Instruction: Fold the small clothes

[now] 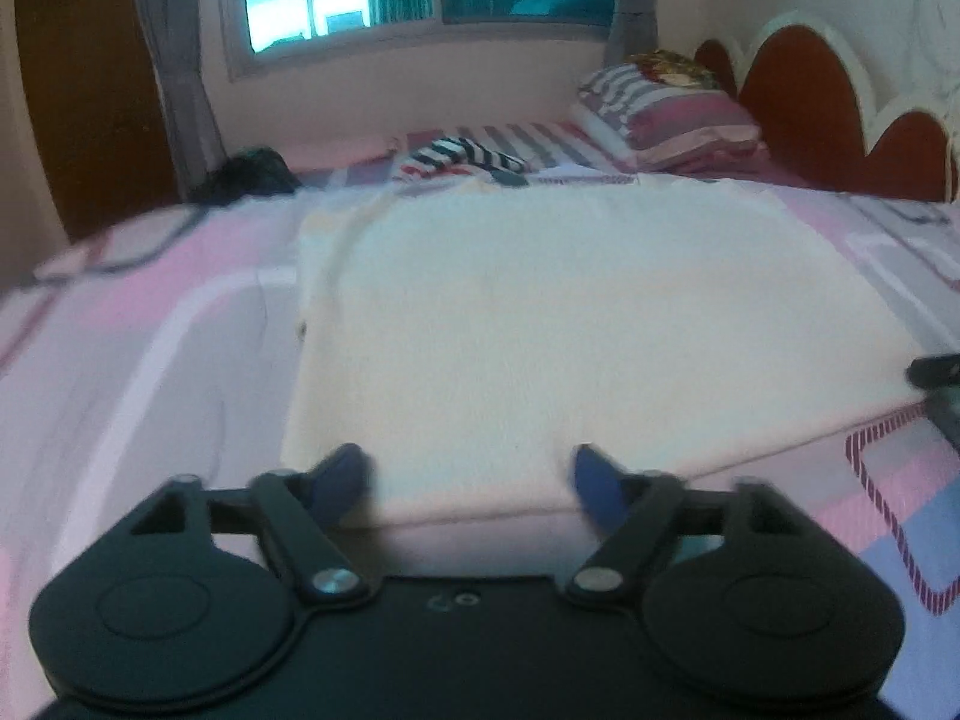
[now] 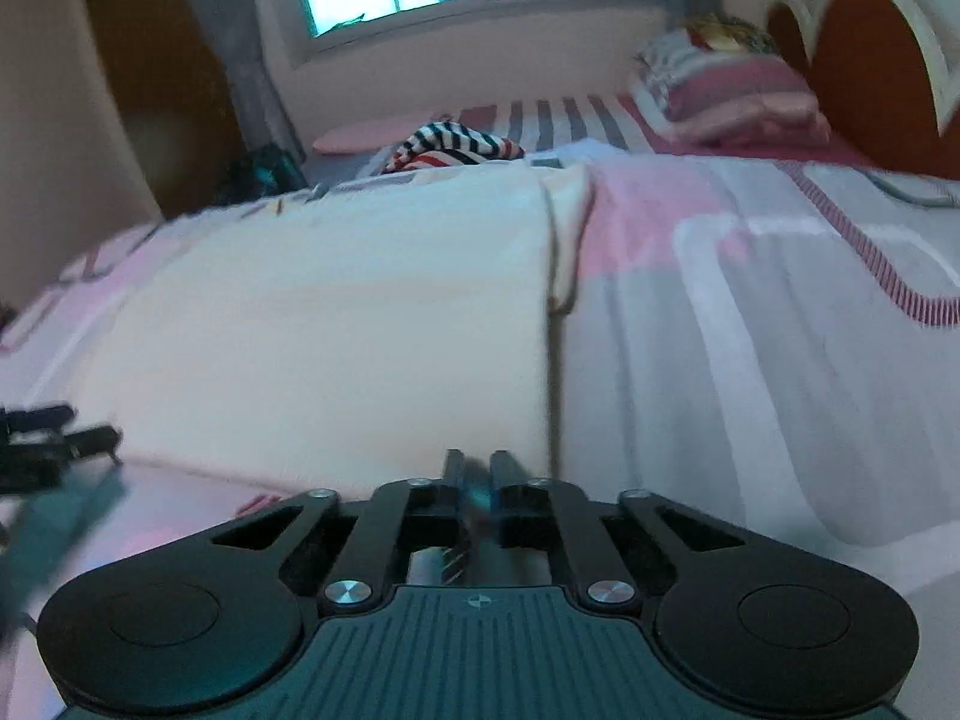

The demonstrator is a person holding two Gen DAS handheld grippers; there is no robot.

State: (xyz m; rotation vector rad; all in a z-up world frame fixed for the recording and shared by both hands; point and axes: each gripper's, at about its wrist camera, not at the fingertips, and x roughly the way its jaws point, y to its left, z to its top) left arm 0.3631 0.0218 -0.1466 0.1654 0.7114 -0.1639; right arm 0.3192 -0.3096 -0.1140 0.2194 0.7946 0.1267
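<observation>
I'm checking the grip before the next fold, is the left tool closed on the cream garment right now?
No, the left tool has its fingers spread wide apart at the near edge of the cream garment, gripping nothing.

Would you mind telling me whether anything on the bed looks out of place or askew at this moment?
Nothing is spilled or damaged. The cream garment lies flat on the bed, though a strip of its lower layer sticks out past the right fold. A striped garment sits crumpled behind it.
</observation>
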